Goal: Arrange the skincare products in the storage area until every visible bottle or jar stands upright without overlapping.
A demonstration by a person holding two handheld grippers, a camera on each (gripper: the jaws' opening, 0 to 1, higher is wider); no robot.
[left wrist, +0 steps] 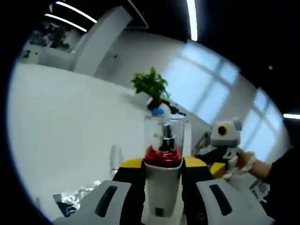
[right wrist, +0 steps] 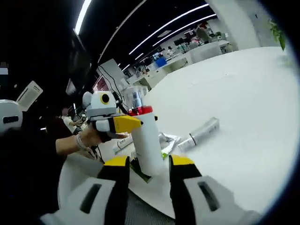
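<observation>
One white pump bottle (left wrist: 161, 180) clamped between left hand-held gripper (left wrist: 161, 187) jaws, right's apart

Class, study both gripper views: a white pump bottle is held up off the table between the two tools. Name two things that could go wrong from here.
1. The white pump bottle hangs above the white table, gripped near its red collar by the left tool; a loose grip could drop it.
2. A silver tube lies flat below; setting the bottle down carelessly could overlap it.

White claw (right wrist: 146, 164) with yellow-tipped black jaws, dark slots, person's black sleeve (left wrist: 283, 180)
</observation>
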